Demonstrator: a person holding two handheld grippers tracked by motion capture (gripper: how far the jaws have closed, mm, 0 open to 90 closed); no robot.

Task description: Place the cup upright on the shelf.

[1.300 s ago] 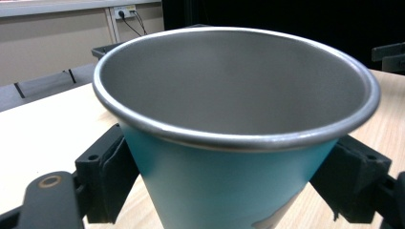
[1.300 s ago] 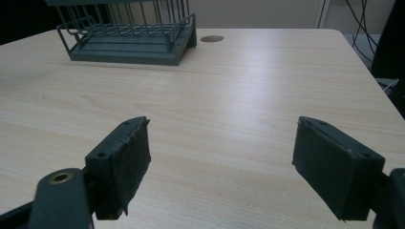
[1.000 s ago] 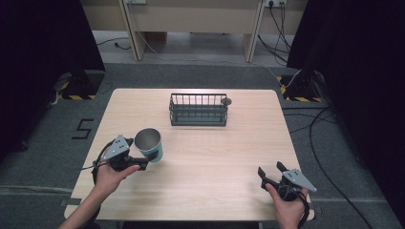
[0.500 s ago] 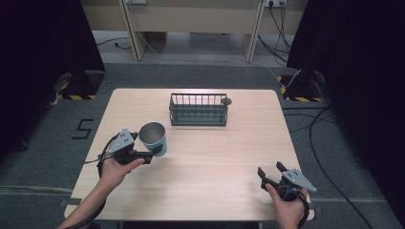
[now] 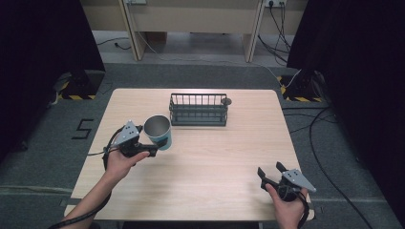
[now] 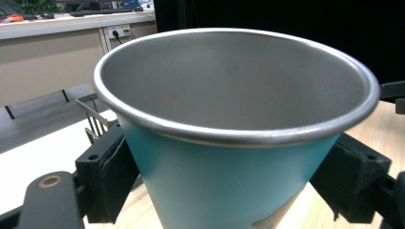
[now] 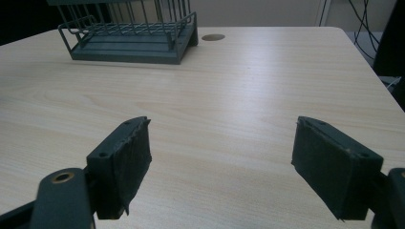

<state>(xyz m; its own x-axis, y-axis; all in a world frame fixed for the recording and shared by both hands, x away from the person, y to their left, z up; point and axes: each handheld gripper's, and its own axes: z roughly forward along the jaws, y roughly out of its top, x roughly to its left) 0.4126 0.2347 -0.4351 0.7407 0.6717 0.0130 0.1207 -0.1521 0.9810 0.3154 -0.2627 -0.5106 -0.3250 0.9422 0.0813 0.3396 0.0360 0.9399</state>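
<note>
**Left claw holds the cup**

Left claw grips a cup tight, with one black jaw pressed on each side of it. The cup is blue-green outside and shiny grey metal inside. It stands upright with its open mouth up, and nothing can be seen inside it. From above, the cup sits over the left part of the wooden counter, near a dark wire basket that stands toward the back of the counter. The cup and the basket do not touch.

Right claw is down at the near right corner of the counter, well apart from the cup. Its two jaws are spread wide with nothing between them, just bare wood.
</note>
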